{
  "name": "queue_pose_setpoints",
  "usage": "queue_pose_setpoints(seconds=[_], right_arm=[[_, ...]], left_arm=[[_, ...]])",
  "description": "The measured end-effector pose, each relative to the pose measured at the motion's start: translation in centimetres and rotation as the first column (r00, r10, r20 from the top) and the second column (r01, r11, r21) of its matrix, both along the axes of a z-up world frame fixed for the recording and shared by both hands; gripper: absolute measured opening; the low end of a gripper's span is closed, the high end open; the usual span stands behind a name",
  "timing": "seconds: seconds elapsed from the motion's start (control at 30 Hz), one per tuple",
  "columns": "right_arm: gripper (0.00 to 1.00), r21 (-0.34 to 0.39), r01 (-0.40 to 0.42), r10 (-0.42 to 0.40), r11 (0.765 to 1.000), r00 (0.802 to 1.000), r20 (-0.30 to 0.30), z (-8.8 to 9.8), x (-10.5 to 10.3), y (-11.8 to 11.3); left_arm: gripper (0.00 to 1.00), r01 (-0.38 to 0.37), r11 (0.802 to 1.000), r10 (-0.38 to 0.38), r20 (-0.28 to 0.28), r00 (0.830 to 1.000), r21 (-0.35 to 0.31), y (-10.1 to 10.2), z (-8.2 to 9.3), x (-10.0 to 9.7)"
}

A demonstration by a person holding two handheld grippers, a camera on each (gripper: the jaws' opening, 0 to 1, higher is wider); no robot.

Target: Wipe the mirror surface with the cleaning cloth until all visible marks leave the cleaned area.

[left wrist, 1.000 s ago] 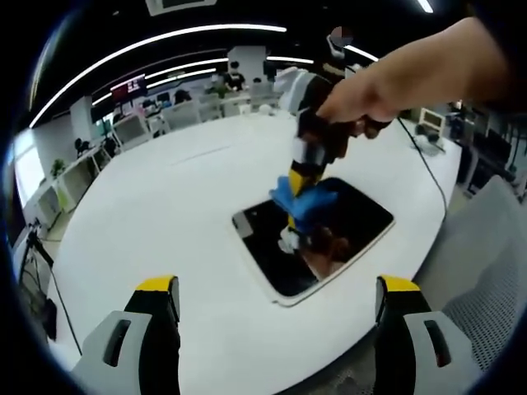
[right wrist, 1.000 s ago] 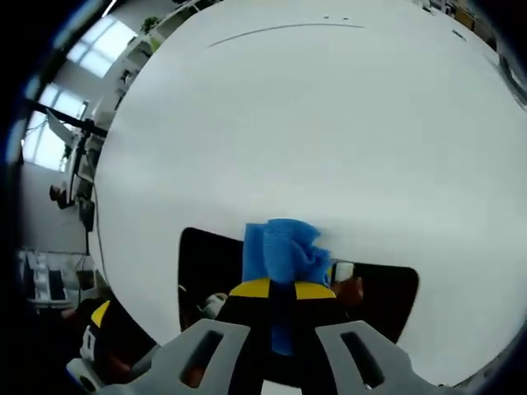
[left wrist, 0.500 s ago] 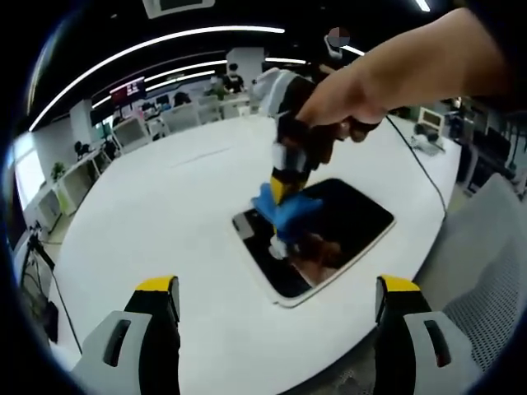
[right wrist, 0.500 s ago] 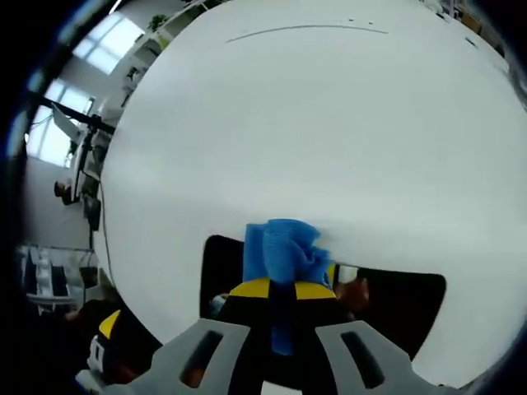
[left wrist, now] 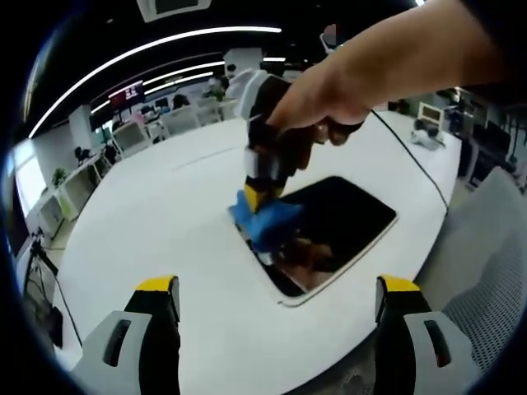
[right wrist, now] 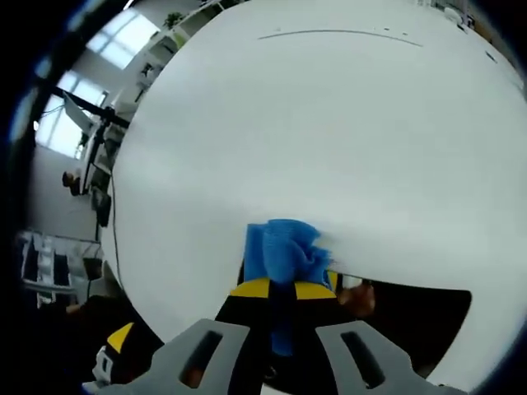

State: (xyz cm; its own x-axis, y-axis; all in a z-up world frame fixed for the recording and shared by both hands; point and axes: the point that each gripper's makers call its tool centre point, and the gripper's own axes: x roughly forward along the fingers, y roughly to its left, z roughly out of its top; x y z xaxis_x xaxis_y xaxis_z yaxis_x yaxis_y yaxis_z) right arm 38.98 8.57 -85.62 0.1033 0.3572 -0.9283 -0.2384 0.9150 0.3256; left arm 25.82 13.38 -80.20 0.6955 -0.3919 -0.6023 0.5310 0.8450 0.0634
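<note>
Left gripper view
Landmark: mirror (left wrist: 333,226), a dark rectangular panel with a pale rim, lying flat on the white table (left wrist: 156,222), toward the table's near right edge.
Left gripper (left wrist: 276,325): two grey jaws with yellow tips rise from the bottom of the view, spread wide apart, nothing between them; released, held clear of the table, well short of the mirror.
Right gripper (left wrist: 262,185): comes in from above, gripped by a person's hand (left wrist: 317,103); it points down at the mirror's far-left corner.
Cleaning cloth (left wrist: 262,220): blue, bunched, clenched at the tip of the right gripper; it sits on the mirror's left corner, overlapping the rim there.
Mirror surface: dark, with a brownish reflection just beside the cloth toward the mirror's near edge; marks too small to tell.
Cable (left wrist: 412,164): dark, runs across the table just past the mirror's right side.
Background: office desks and ceiling light strips beyond the table, well apart from the mirror.

Right gripper view
Right gripper (right wrist: 282,300): yellow-tipped jaws drawn close together on the cloth; grasping it.
Cleaning cloth (right wrist: 284,251): blue wad sticks out ahead of the jaws, lying at the mirror's edge where it meets the table (right wrist: 313,140).
Mirror (right wrist: 412,317): dark band across the lower part of the view, to the right of the jaws and under them.
Left gripper (right wrist: 115,350): a yellow tip and grey body low at the left, off the mirror's left end.
Table beyond the mirror: plain white, with a thin dark line near its far edge.
</note>
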Motion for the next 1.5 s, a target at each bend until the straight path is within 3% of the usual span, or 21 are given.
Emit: queue_pose_setpoints(seconds=[0.33, 0.8, 0.87, 1.5], right_arm=[[0.02, -0.031, -0.060, 0.061, 0.998, 0.998, 0.027, 0.1, -0.3, 0.1], [0.02, -0.017, -0.079, 0.079, 0.997, 0.997, 0.000, 0.1, -1.9, 0.6], [0.02, -0.033, -0.114, 0.115, 0.993, 0.993, 0.031, 0.1, -2.0, 0.6], [0.02, 0.019, -0.114, 0.114, 0.993, 0.993, -0.021, -0.4, -4.5, 0.9]], left_arm=[[1.00, 0.005, 1.000, -0.005, 0.003, 1.000, 0.006, 0.1, 0.0, 0.0], [1.00, -0.002, 1.000, 0.002, 0.002, 1.000, 0.006, 0.2, 0.1, 0.0], [1.00, -0.001, 1.000, 0.001, 0.000, 1.000, 0.008, 0.2, 0.0, 0.0], [1.00, 0.003, 1.000, -0.003, 0.002, 1.000, 0.013, 0.1, -0.1, 0.0]])
